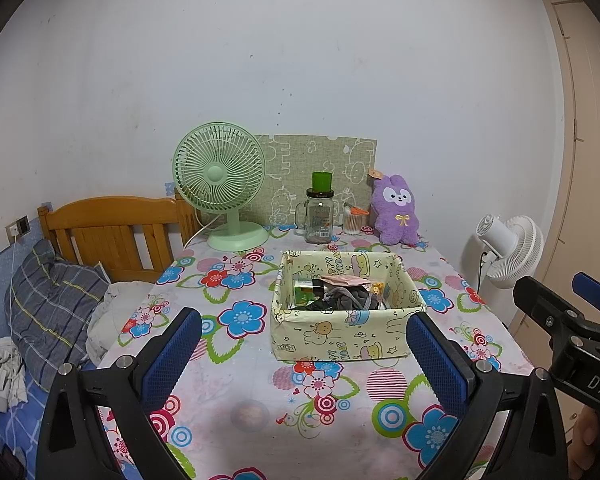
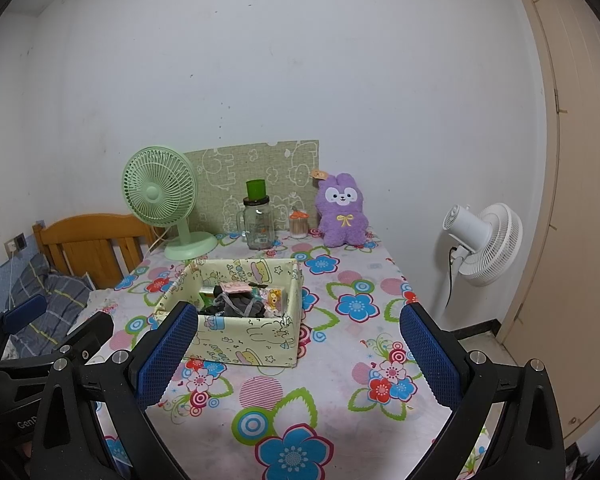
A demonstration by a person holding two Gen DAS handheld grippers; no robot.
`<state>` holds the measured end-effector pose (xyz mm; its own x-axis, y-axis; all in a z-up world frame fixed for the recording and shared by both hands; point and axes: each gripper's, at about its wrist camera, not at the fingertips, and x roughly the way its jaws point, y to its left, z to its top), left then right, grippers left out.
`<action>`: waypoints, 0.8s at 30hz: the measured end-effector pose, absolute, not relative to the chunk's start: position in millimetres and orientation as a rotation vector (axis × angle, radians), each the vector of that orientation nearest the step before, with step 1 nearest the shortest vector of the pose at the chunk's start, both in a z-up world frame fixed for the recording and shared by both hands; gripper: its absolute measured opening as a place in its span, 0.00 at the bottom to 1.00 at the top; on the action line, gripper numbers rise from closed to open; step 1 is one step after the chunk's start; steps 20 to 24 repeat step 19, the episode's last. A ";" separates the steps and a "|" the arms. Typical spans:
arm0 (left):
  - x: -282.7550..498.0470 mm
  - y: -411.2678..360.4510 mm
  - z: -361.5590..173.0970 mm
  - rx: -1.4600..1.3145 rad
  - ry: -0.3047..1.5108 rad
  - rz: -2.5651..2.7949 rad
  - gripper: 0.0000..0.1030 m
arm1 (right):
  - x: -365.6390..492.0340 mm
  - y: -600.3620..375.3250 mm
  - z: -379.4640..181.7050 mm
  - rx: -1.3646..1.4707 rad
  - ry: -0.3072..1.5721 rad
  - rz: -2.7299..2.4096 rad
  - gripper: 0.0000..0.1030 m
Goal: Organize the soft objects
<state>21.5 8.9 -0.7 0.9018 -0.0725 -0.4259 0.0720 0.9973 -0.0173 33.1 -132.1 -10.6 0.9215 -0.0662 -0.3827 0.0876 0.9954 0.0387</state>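
Both tools, left tool point(image 1: 304, 344) and right tool point(image 2: 299, 340), hang spread wide and empty above the floral-clothed surface point(image 2: 340, 380). The purple plush rabbit point(image 1: 396, 212) sits at 1 o'clock beyond the pale-yellow printed fabric box point(image 1: 340, 332) of soft items. Reaching for it risks toppling the adjacent clear glass jar point(image 1: 319, 220).

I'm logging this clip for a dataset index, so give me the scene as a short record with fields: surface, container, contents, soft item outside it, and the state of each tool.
surface: table with floral cloth
container: fabric storage box, open top, mid-table
contents: dark grey cloth, a pink piece, a green carton; rest unclear
soft item outside: purple plush bunny, upright at the back, right of the glass jar
left tool: open, empty, in front of the box
right tool: open, empty
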 end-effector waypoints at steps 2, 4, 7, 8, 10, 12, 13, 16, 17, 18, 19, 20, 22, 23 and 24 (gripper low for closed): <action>21.5 8.9 -0.7 -0.001 0.440 -0.075 1.00 | 33.0 -131.6 -10.6 0.056 0.390 -0.080 0.99; 21.6 8.8 -0.8 -0.002 0.441 -0.075 1.00 | 33.0 -131.6 -10.5 0.057 0.390 -0.079 0.99; 21.4 8.8 -0.7 -0.002 0.441 -0.074 1.00 | 33.1 -132.3 -10.3 0.056 0.390 -0.079 0.99; 21.5 8.8 -0.7 -0.001 0.441 -0.074 1.00 | 33.4 -131.6 -10.8 0.056 0.391 -0.079 0.99; 21.3 8.9 -0.7 -0.002 0.441 -0.075 1.00 | 33.0 -132.4 -10.5 0.058 0.393 -0.078 0.99; 21.4 8.8 -0.6 -0.001 0.441 -0.075 1.00 | 33.2 -132.3 -10.7 0.060 0.394 -0.078 0.99; 21.3 8.8 -0.5 -0.001 0.441 -0.075 1.00 | 33.2 -132.4 -10.8 0.060 0.394 -0.078 0.99; 21.8 8.5 -0.2 -0.002 0.440 -0.075 1.00 | 32.9 -132.5 -10.9 0.061 0.394 -0.078 0.99; 22.1 8.4 -0.3 -0.002 0.440 -0.076 1.00 | 32.8 -131.7 -11.1 0.061 0.393 -0.078 0.99; 21.8 8.5 -0.2 -0.002 0.441 -0.076 1.00 | 33.0 -132.5 -11.0 0.061 0.394 -0.078 0.99; 21.7 8.5 -0.3 -0.002 0.441 -0.075 1.00 | 33.0 -132.6 -11.0 0.061 0.394 -0.078 0.99; 21.7 8.5 -0.3 -0.002 0.441 -0.075 1.00 | 33.0 -132.6 -11.0 0.061 0.394 -0.078 0.99; 21.7 8.5 -0.3 -0.002 0.441 -0.075 1.00 | 33.0 -132.6 -11.0 0.061 0.394 -0.078 0.99; 21.7 8.5 -0.3 -0.002 0.441 -0.075 1.00 | 33.0 -132.6 -11.0 0.061 0.394 -0.078 0.99; 21.7 8.5 -0.3 -0.002 0.441 -0.075 1.00 | 33.0 -132.6 -11.0 0.061 0.394 -0.078 0.99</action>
